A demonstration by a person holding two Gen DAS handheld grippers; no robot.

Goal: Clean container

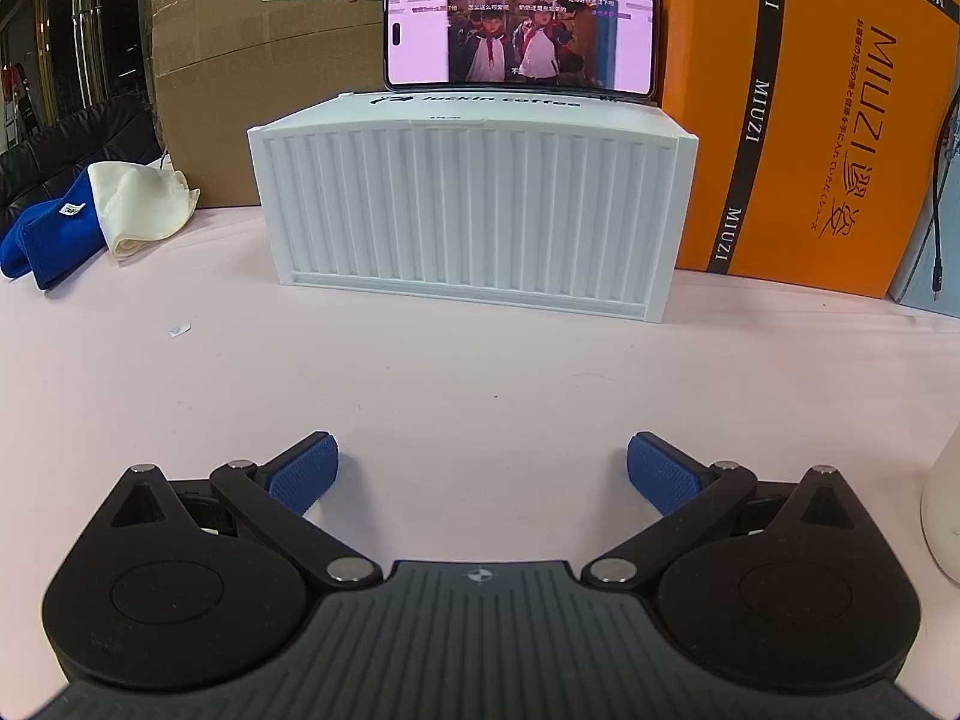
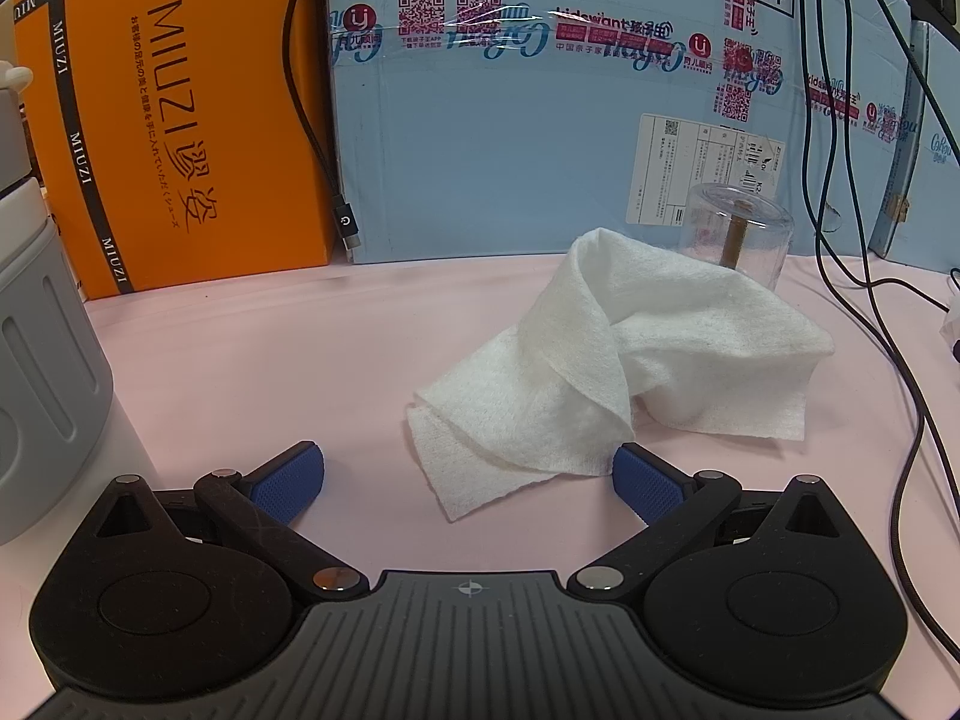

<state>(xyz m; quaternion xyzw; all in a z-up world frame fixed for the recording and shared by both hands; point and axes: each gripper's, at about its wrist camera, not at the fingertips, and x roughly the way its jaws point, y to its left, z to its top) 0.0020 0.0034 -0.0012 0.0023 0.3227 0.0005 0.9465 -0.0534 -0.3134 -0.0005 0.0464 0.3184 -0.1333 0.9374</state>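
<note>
Nothing is cleaned yet, I judge: my left gripper (image 1: 483,471) gapes empty before the white container (image 1: 474,204), my right gripper (image 2: 468,474) spread around the wipe (image 2: 606,366), not gripping

Even bright indoor light, soft shadows, sharp focus; fisheye bends edges, dark vignette in bottom corners.

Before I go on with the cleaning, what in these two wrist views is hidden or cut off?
- Clear container, right wrist view: its lower front is behind the white wipe; whether it is dirty is unclear.
- Grey-white vessel, right wrist view: cut off by the left edge.
- White object, left wrist view: cut off by the right edge, unidentifiable.
- White ribbed box, left wrist view: contents hidden by its walls.
</note>
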